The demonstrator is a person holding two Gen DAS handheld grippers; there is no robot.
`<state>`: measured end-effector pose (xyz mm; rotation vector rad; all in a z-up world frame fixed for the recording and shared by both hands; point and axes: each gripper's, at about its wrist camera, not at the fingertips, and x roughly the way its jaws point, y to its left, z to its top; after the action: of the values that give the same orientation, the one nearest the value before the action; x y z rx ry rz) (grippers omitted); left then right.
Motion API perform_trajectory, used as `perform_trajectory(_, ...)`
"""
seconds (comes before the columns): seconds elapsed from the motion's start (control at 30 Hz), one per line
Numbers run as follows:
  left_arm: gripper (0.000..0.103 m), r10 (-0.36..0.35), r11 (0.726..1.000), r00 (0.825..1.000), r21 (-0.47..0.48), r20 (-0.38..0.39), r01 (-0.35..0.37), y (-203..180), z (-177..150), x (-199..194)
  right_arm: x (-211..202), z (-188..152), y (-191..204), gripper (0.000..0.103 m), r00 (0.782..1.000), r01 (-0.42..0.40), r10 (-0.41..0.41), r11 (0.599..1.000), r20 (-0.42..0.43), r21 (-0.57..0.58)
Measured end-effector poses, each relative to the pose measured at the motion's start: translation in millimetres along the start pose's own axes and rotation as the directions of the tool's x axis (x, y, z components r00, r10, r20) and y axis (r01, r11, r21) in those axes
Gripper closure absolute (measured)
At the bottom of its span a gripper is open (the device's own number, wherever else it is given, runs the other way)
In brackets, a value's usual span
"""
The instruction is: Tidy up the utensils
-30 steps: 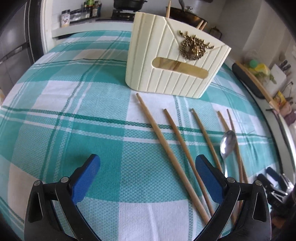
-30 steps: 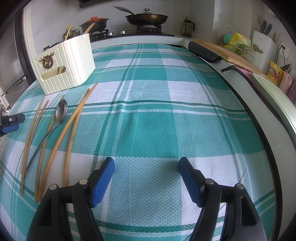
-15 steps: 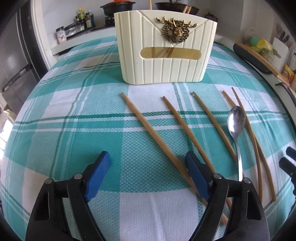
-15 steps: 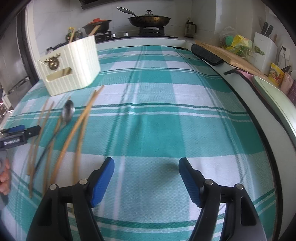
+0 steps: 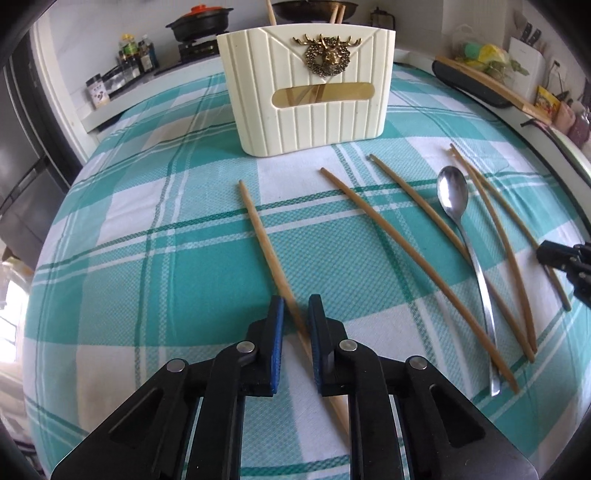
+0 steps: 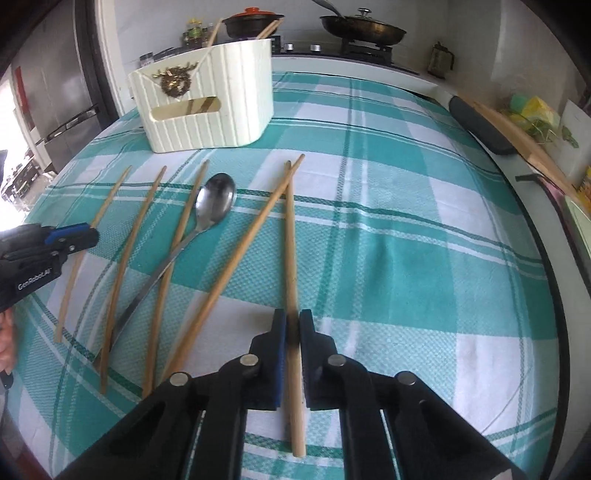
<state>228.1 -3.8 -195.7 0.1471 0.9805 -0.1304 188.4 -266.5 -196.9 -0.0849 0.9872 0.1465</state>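
Observation:
Several wooden chopsticks and a metal spoon (image 5: 453, 195) lie on the checked tablecloth in front of a cream utensil holder (image 5: 308, 88) with a brass deer emblem; some chopsticks stand inside it. My left gripper (image 5: 295, 314) is shut on the leftmost chopstick (image 5: 258, 229), low at the cloth. My right gripper (image 6: 291, 325) is shut on the rightmost chopstick (image 6: 290, 236), which crosses its neighbour near the tips. The spoon (image 6: 214, 201) and holder (image 6: 207, 99) also show in the right wrist view. Each gripper appears at the edge of the other's view.
The table edge curves on the right, with a dark board (image 6: 480, 125) and a knife block beyond. A stove with a pan (image 6: 362, 26) and a pot stands behind the holder. A fridge (image 6: 55, 92) is at the left.
Both grippers were open above the cloth; both have moved over the utensils, come down and closed, each on a chopstick.

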Motion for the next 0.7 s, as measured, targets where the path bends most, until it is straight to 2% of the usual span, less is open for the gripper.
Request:
perform_trajectory(0.17,0.09,-0.001,1.0,1.0,0.013,-0.022,0.001,29.8,-19.1,-11.4,-20.8,-30.0,-33.4,0.096,0.995,0.096,-0.096,0.993,-0.017,0.066)
perform_trajectory(0.3,0.088,-0.031,0.999,0.999,-0.02,-0.025,0.03,51.1,-31.4,-18.7,-34.7,-46.5,-47.6,0.094,0.994,0.11,-0.108,0.991,-0.031,0.082)
perform_trajectory(0.37,0.076,-0.061,0.997,0.998,-0.054,-0.033,0.059,62.0,-33.5,-19.7,-38.1,-48.6,-51.0,0.085,0.995,0.094,-0.09,0.993,-0.047,0.076)
perform_trajectory(0.4,0.059,-0.084,0.994,0.996,-0.072,-0.036,0.081,67.5,-33.9,-19.9,-39.1,-48.7,-50.9,0.064,0.995,0.087,-0.083,0.994,-0.056,0.067)
perform_trajectory(0.43,0.044,-0.111,0.99,0.993,-0.089,-0.037,0.108,72.8,-33.4,-20.1,-40.8,-48.2,-50.4,0.053,0.995,0.082,-0.079,0.995,-0.057,0.055)
perform_trajectory(0.5,0.036,-0.148,0.984,0.988,-0.103,-0.042,0.143,79.5,-29.9,-19.5,-40.6,-44.0,-48.9,0.052,0.995,0.068,-0.066,0.997,-0.068,0.025)
perform_trajectory(0.57,0.035,-0.173,0.982,0.983,-0.09,-0.062,0.168,80.9,-23.6,-15.8,-35.4,-37.9,-48.0,0.052,0.993,0.046,-0.046,0.999,-0.108,-0.002)
perform_trajectory(0.63,0.027,-0.178,0.983,0.98,-0.062,-0.09,0.173,79.5,-16.3,-8.0,-29.4,-31.0,-49.2,0.052,0.988,0.034,-0.037,0.999,-0.148,-0.023)
perform_trajectory(0.7,0.026,-0.155,0.988,0.98,-0.025,-0.121,0.154,76.1,-9.0,3.3,-20.4,-23.9,-51.7,0.052,0.98,0.007,-0.012,1.0,-0.197,-0.026)
